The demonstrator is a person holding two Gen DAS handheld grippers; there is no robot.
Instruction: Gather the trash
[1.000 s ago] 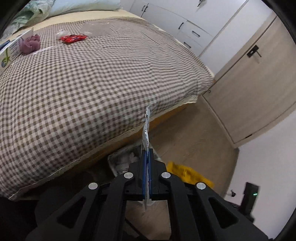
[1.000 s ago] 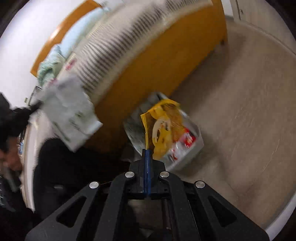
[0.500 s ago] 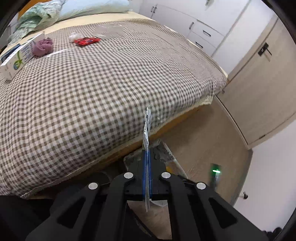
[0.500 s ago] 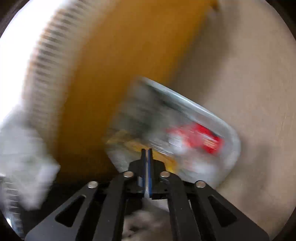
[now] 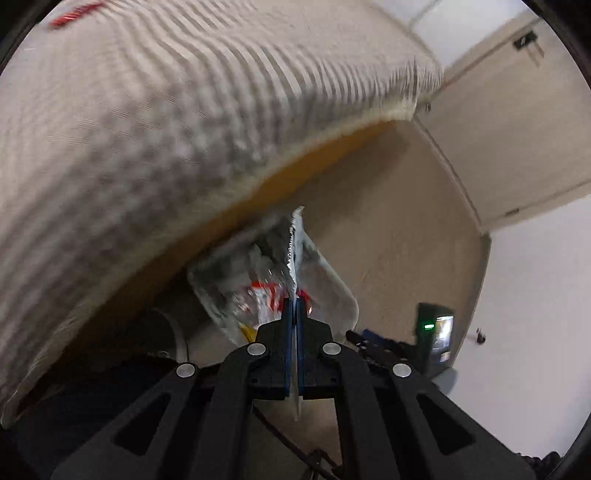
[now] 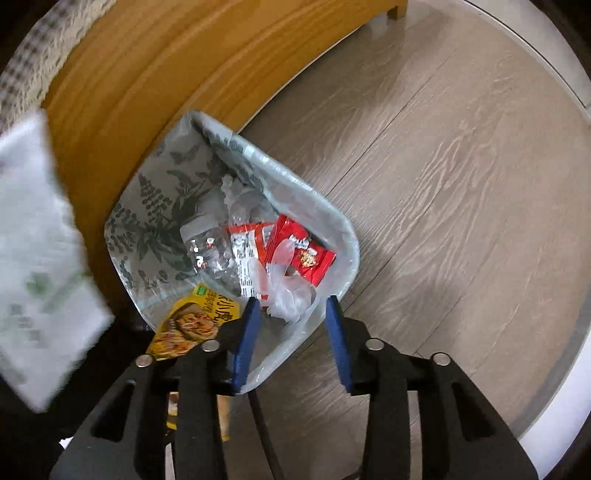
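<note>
My left gripper is shut on a thin white wrapper, seen edge-on above the lined trash bin. In the right wrist view the same wrapper is a blurred white sheet at the left. My right gripper hangs over the near rim of the leaf-patterned bin. Its jaws are opening and nothing is pressed between them. The yellow snack bag lies loose at the bin's near edge, left of the fingers. Red wrappers and a clear bottle sit inside.
The bin stands on the wood floor against the orange bed frame. The checked bed cover hangs above it, with a red wrapper on the bed. A closed door is at the far right.
The right gripper dropped toward the bin and its jaws parted, letting go of the yellow bag. The left gripper swung down from over the bed toward the bin, still holding the white wrapper.
</note>
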